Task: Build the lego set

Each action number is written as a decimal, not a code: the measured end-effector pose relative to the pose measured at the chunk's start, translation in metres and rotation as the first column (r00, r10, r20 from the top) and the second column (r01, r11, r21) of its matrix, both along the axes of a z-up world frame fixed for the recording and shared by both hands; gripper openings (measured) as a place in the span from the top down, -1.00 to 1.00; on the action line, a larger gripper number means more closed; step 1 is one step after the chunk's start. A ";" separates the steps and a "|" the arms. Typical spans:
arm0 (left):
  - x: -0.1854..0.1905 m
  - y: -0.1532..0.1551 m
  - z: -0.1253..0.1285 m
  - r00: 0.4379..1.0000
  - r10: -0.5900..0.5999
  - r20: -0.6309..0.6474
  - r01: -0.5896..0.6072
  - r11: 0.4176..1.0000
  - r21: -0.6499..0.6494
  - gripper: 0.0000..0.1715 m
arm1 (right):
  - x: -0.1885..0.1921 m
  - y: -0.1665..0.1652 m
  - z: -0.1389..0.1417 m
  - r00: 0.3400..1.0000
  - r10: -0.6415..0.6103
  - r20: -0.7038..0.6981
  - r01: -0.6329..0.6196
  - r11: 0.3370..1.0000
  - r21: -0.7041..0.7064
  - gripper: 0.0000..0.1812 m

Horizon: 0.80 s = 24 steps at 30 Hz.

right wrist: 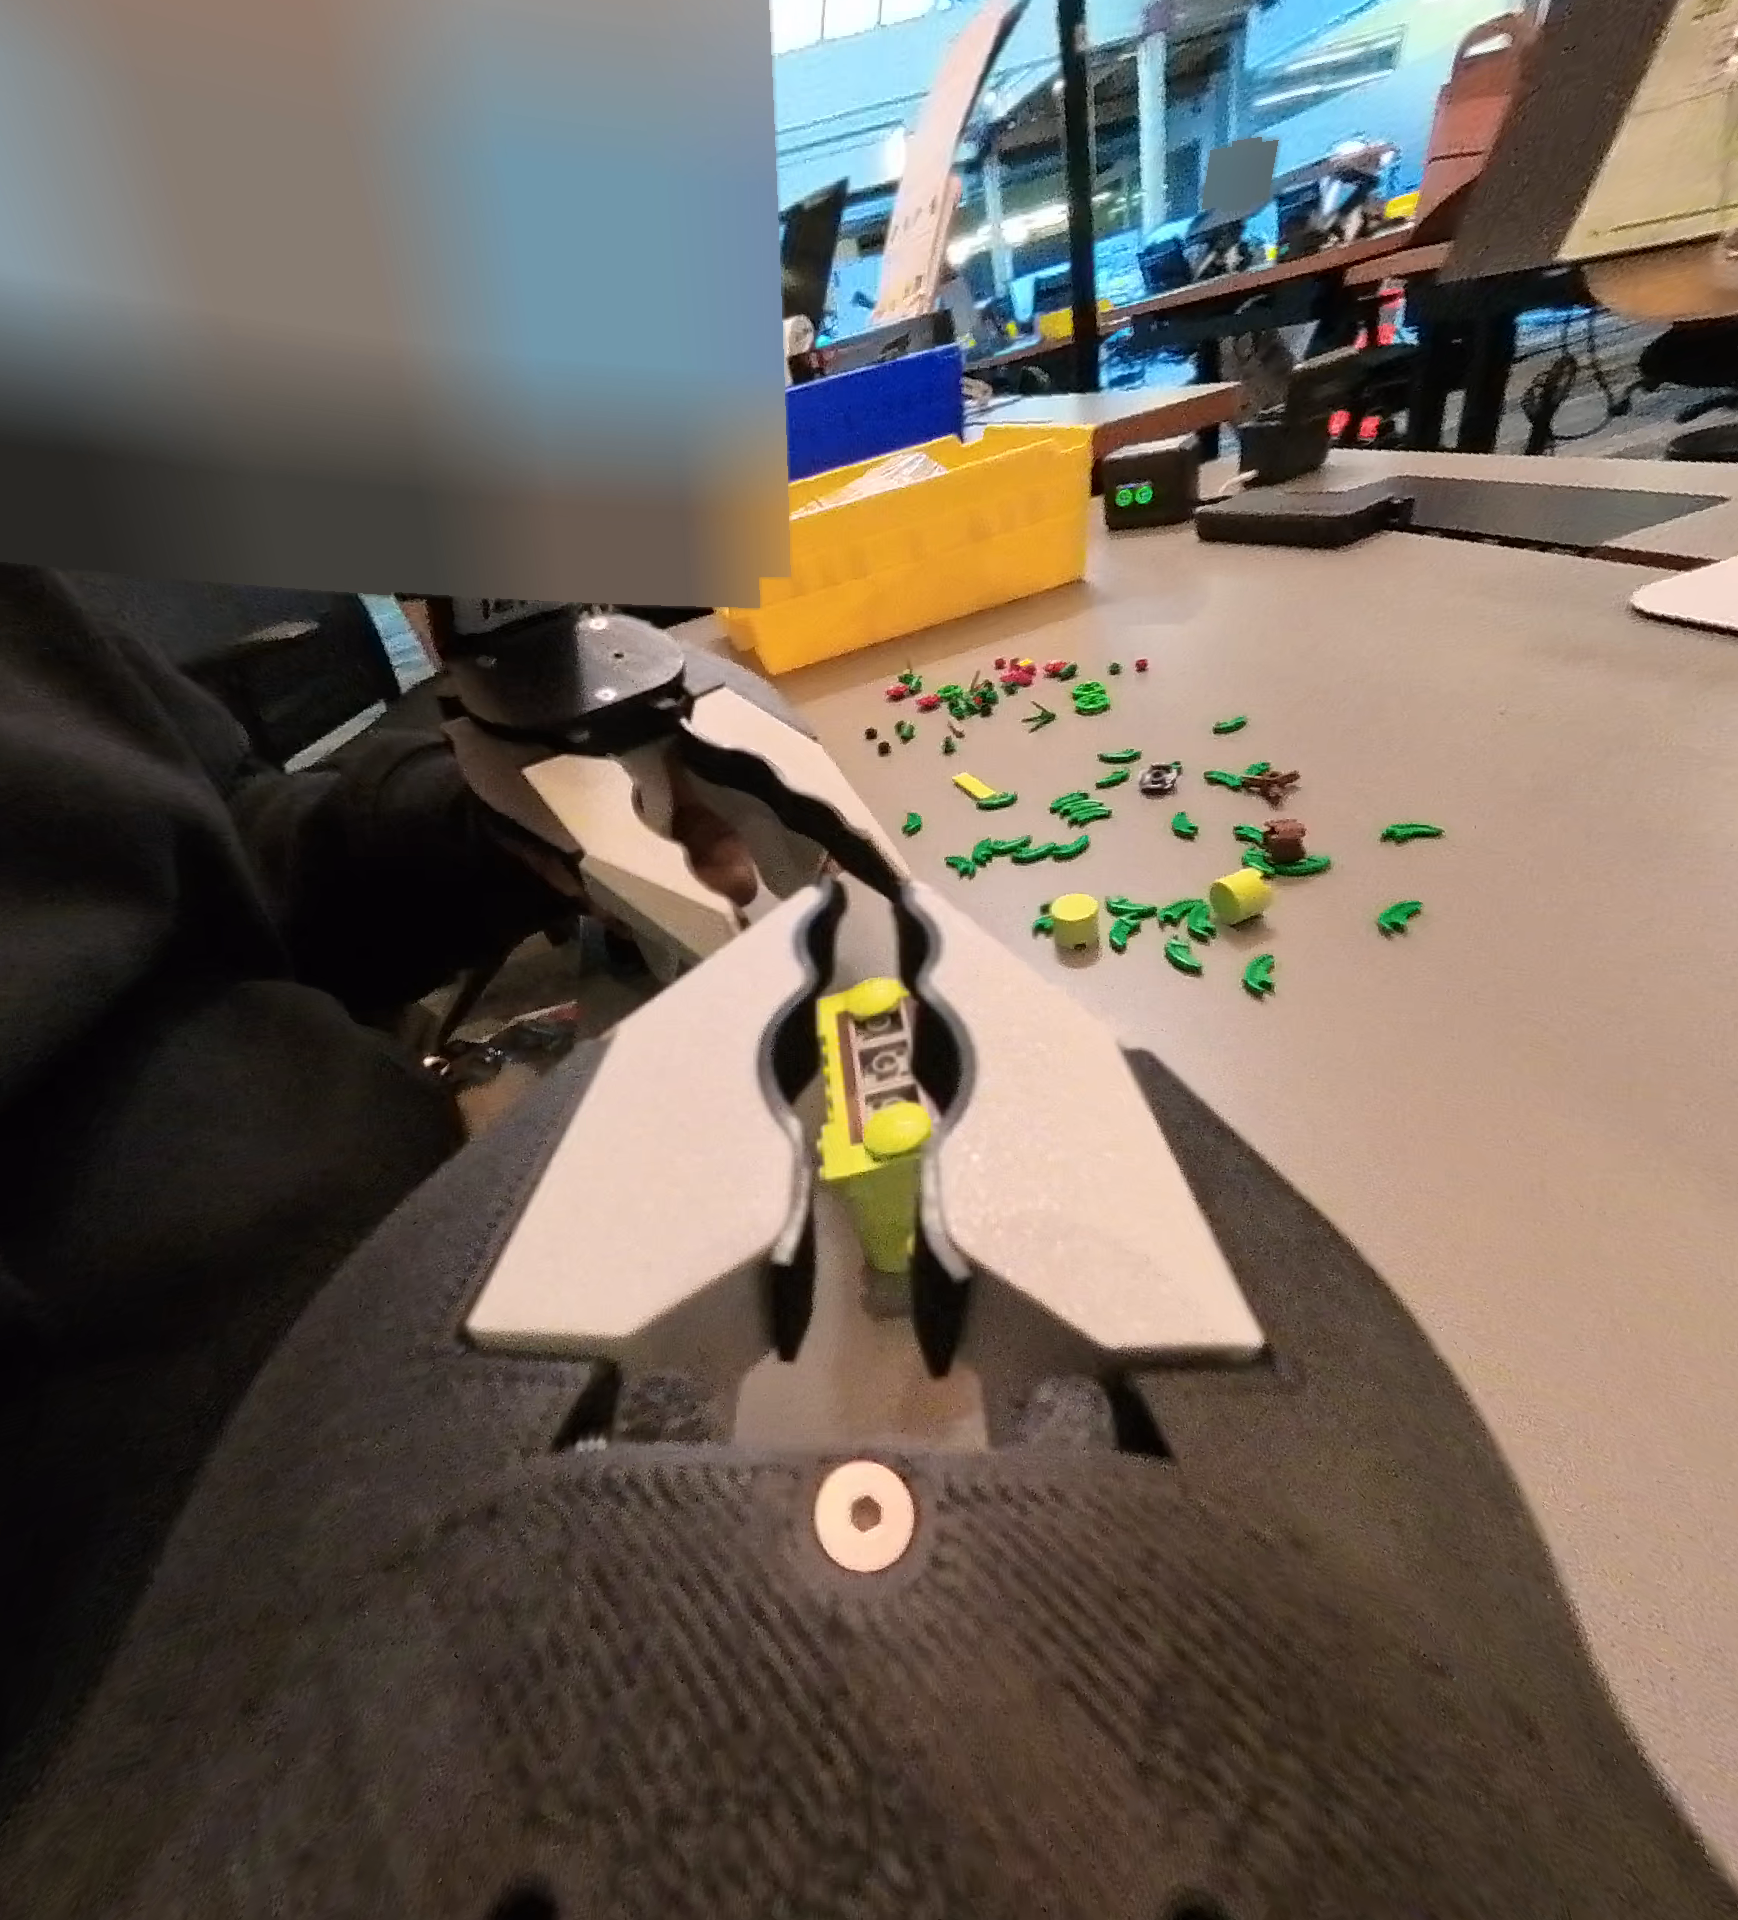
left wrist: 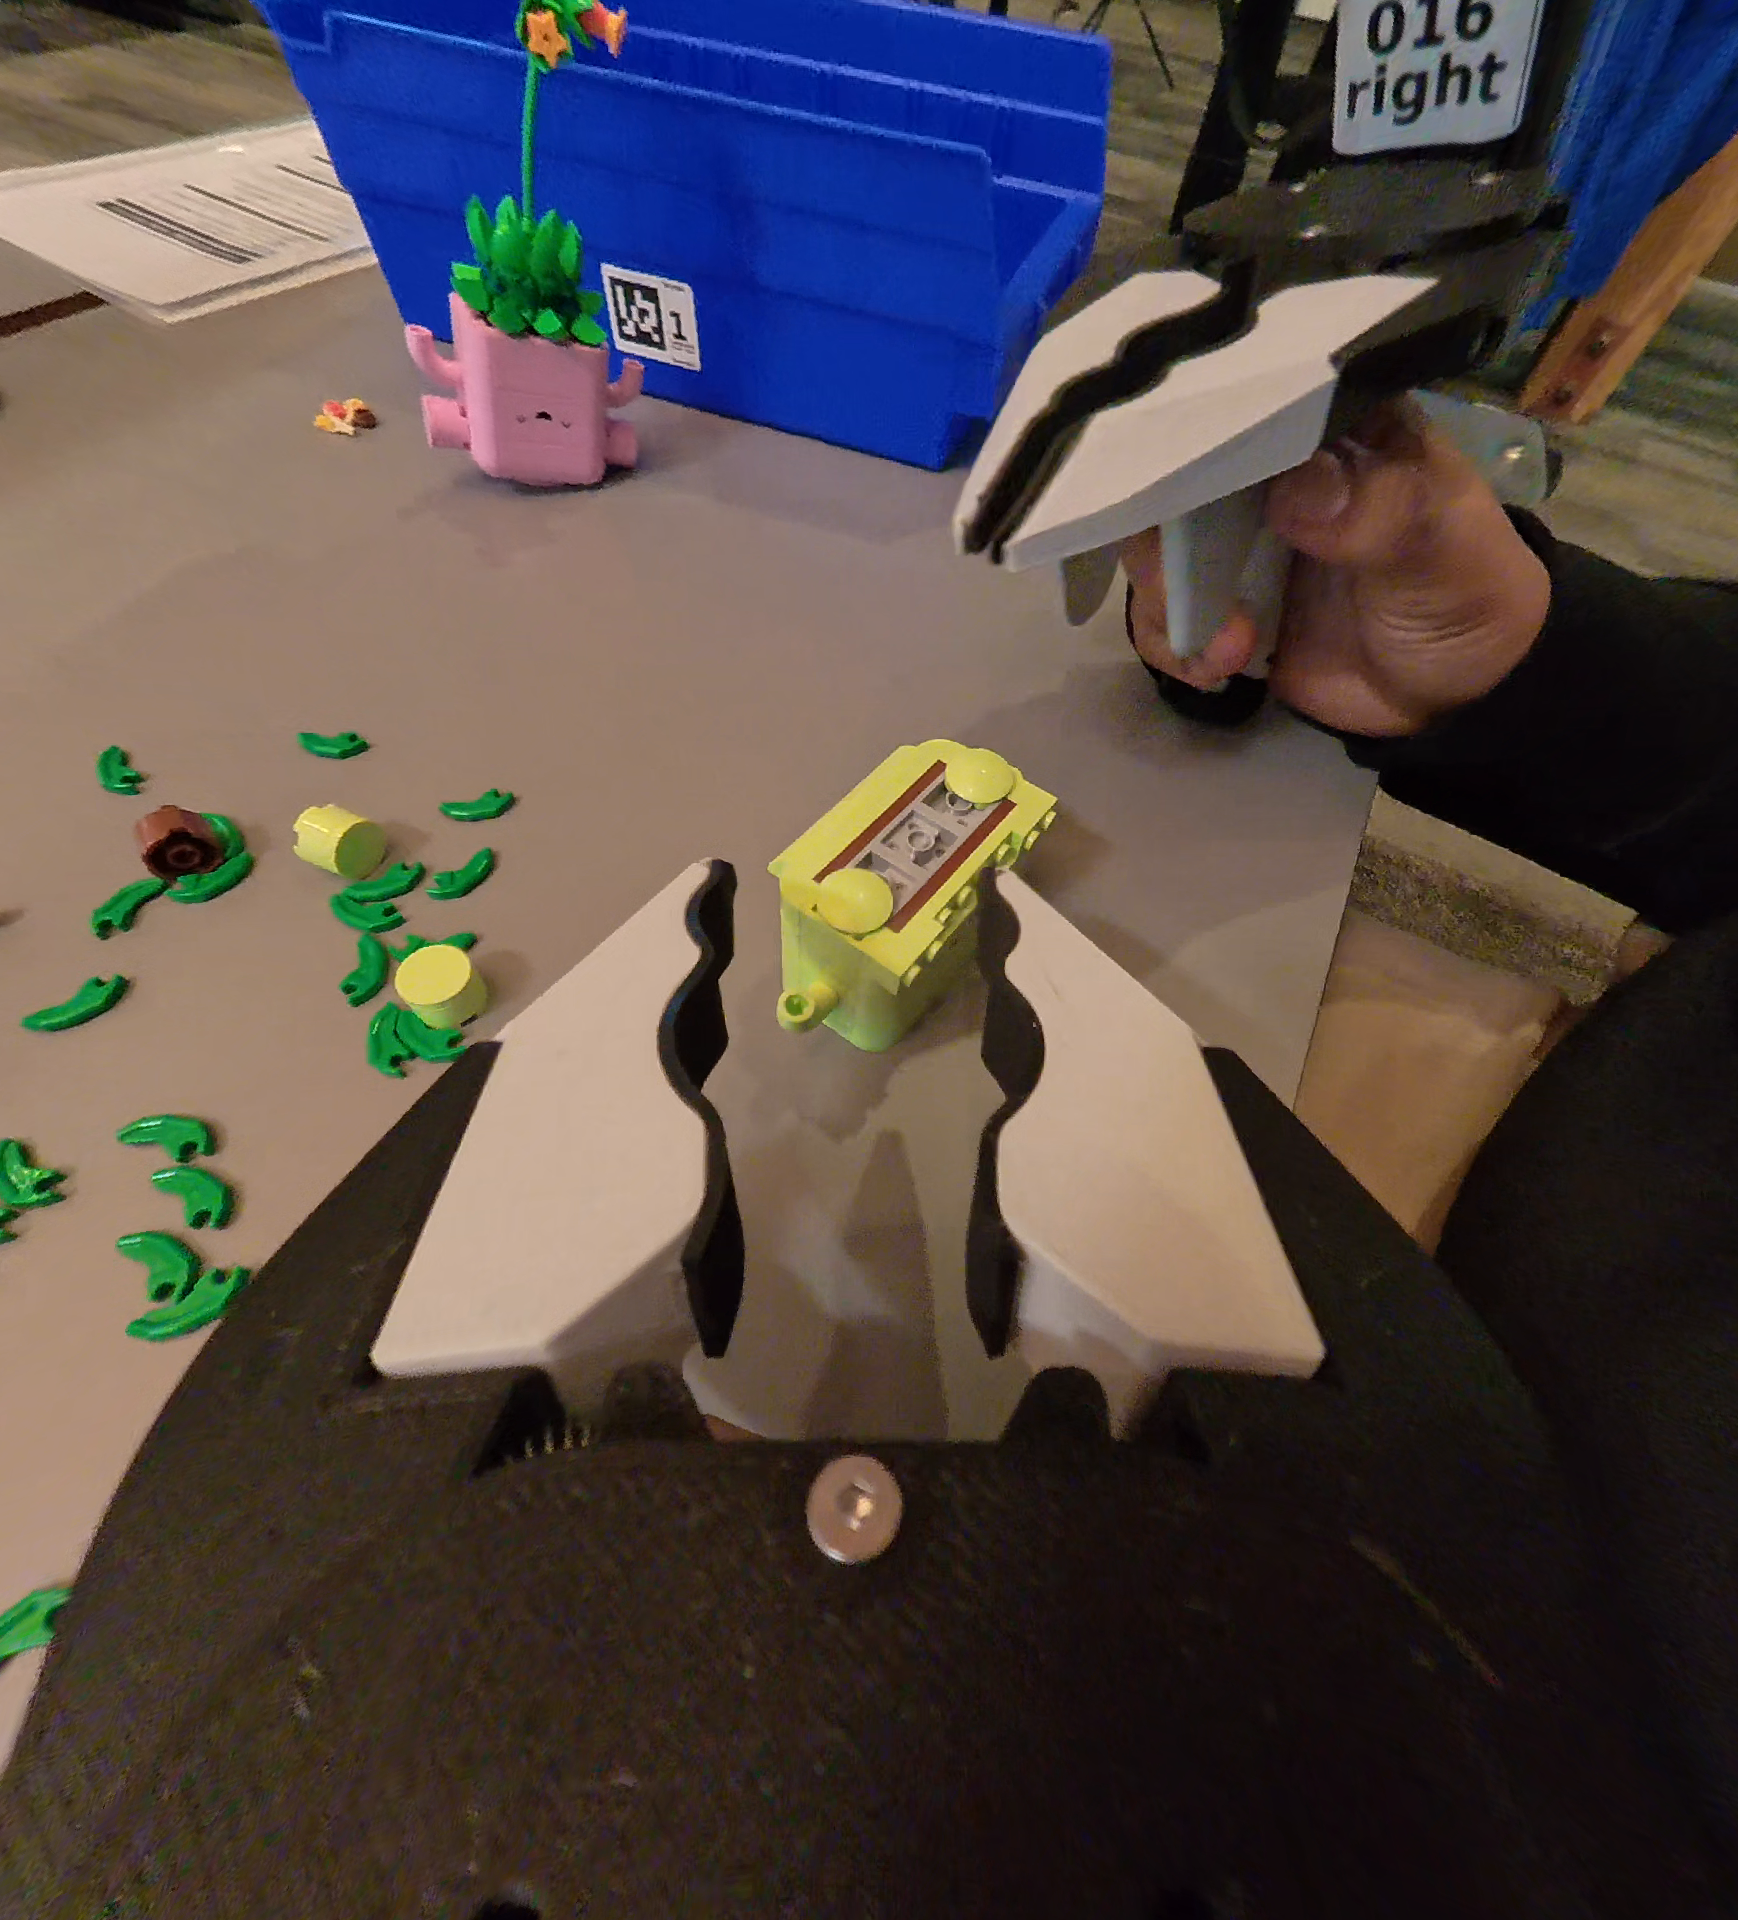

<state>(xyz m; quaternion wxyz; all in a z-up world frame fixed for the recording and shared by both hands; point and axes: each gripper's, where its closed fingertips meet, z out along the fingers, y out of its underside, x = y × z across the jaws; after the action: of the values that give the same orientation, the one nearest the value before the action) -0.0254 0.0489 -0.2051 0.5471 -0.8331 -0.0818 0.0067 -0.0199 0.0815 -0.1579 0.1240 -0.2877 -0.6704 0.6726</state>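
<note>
left gripper (left wrist: 860,894): fingers spread wide | lime lego pot (left wrist: 901,894) on counter (left wrist: 636,623), just ahead between them, long side slanting up-right | right gripper (left wrist: 990,540): fingers pressed together, holding nothing, up above, farther off | left is nearer

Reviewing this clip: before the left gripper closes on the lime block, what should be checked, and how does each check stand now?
1. Left gripper open: ok.
2. Lime-yellow brick pot body between its fingertips: not ok; it sits toward the right finger.
3. Pot body flat on the grey table: ok.
4. Right gripper clear of the pot: ok; raised and shut.
5. Loose green leaf pieces out of the way: ok; all lie left.
</note>
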 end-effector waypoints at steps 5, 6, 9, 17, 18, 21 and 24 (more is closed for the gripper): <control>0.002 0.004 -0.005 1.000 -0.017 0.006 0.017 0.999 -0.034 0.44 | -0.011 0.007 -0.007 0.995 -0.102 -0.021 0.103 0.991 0.082 1.00; 0.002 0.005 -0.006 1.000 -0.021 0.014 0.021 0.999 -0.038 0.44 | -0.010 0.006 -0.008 0.995 -0.096 -0.024 0.098 0.991 0.091 1.00; 0.002 0.006 -0.009 0.999 -0.029 0.044 0.031 0.998 -0.052 0.41 | -0.011 0.002 -0.013 0.992 -0.119 -0.045 0.125 0.980 0.153 1.00; -0.001 0.006 -0.010 0.999 -0.014 0.046 0.017 0.998 -0.055 0.40 | -0.022 0.025 -0.034 0.929 -0.336 -0.156 0.371 0.842 0.393 1.00; 0.000 0.006 -0.009 0.999 -0.014 0.036 0.016 0.998 -0.055 0.40 | -0.021 0.027 -0.034 0.927 -0.348 -0.142 0.375 0.842 0.387 1.00; 0.001 0.009 -0.007 1.000 -0.020 0.001 0.020 0.999 -0.044 0.41 | -0.010 0.021 -0.031 0.941 -0.331 -0.074 0.336 0.882 0.329 1.00; -0.001 0.013 -0.004 1.000 -0.008 -0.007 0.008 0.999 -0.031 0.37 | -0.004 0.021 -0.042 0.934 -0.357 0.000 0.335 0.875 0.351 1.00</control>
<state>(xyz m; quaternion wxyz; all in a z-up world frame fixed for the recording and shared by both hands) -0.0260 0.0618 -0.2093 0.5346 -0.8416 -0.0763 0.0089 -0.0234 0.1029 -0.1995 0.2689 -0.3983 -0.7191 0.5019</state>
